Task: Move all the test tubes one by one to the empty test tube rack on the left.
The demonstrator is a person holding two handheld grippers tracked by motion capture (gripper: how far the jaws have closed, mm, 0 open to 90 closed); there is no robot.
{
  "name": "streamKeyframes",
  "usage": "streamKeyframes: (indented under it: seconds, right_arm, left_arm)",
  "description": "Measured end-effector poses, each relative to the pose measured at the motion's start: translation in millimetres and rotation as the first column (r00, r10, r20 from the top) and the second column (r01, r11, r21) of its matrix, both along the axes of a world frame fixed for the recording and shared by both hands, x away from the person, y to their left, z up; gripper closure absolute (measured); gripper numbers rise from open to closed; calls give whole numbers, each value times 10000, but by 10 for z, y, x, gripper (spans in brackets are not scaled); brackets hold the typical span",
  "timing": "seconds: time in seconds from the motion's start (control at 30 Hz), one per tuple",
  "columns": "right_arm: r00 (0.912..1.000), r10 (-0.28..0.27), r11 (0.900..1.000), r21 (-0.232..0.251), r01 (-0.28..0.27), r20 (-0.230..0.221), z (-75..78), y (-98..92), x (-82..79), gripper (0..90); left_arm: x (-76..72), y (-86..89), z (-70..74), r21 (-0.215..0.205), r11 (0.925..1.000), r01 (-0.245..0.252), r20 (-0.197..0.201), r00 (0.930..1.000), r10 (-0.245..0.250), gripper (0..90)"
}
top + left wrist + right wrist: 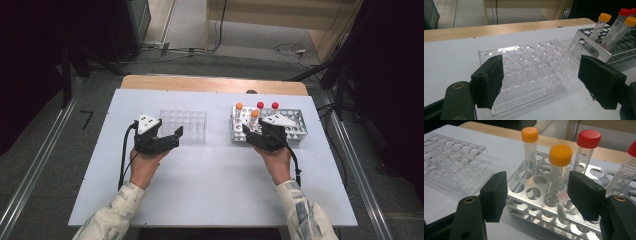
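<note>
Small red marks are printed beside the holes of the clear plastic rack [529, 72], too small to read, and the tubes carry fine black graduation lines with no legible figures. The metal rack [541, 195] stands on the white table top [210, 185], to the right of the clear rack and well apart from it; four capped tubes stand upright in it. The nearer orange-capped tube [559, 172] sits in a hole near the rack's front left corner, the farther orange-capped tube [530, 150] a few holes behind it, and two red-capped tubes [586, 150] stand along the back rows. The right gripper [536, 195] is held at the metal rack's front edge, its jaws released and standing apart, with the nearer orange-capped tube seen in the gap between them but untouched by either pad. The left gripper [540, 82] is at the near left corner of the clear rack, its jaws also spread wide on either side of that rack's end, gripping nothing. The clear rack holds no tubes in the holes that can be seen. Beyond the table's wooden far edge [215, 84], cables [290, 49] lie on the grey floor, and dark stands flank both sides
</note>
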State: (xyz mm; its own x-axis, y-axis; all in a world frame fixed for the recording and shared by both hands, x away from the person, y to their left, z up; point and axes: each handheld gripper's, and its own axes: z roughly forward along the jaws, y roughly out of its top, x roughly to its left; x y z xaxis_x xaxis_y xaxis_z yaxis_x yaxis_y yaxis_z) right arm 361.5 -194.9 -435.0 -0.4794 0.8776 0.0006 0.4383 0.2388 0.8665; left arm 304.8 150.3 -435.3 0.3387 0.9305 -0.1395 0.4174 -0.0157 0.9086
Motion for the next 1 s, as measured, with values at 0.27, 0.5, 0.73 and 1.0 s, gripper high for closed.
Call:
streamKeyframes:
  seconds: [0.27,0.5,0.73,1.0]
  right_arm:
    - [9993,-344,9994,-7,344,130,-65,-25,129,415]
    - [9986,-491,9988,18,491,197,-106,-40,184,525]
    - [9984,-508,9987,-57,509,255,-146,-21,218,583]
    - [9984,-514,9986,-144,518,227,-175,-8,236,632]
  left_arm:
    - [5,-1,-5,-44,10000,40,-51,10000,-40,210]
    - [5,-17,-11,-66,9999,78,-80,9999,-78,212]
    - [7,-26,-13,-72,9999,122,-103,9999,-123,213]
    - [4,-25,-11,-94,9999,124,-100,9999,-125,214]
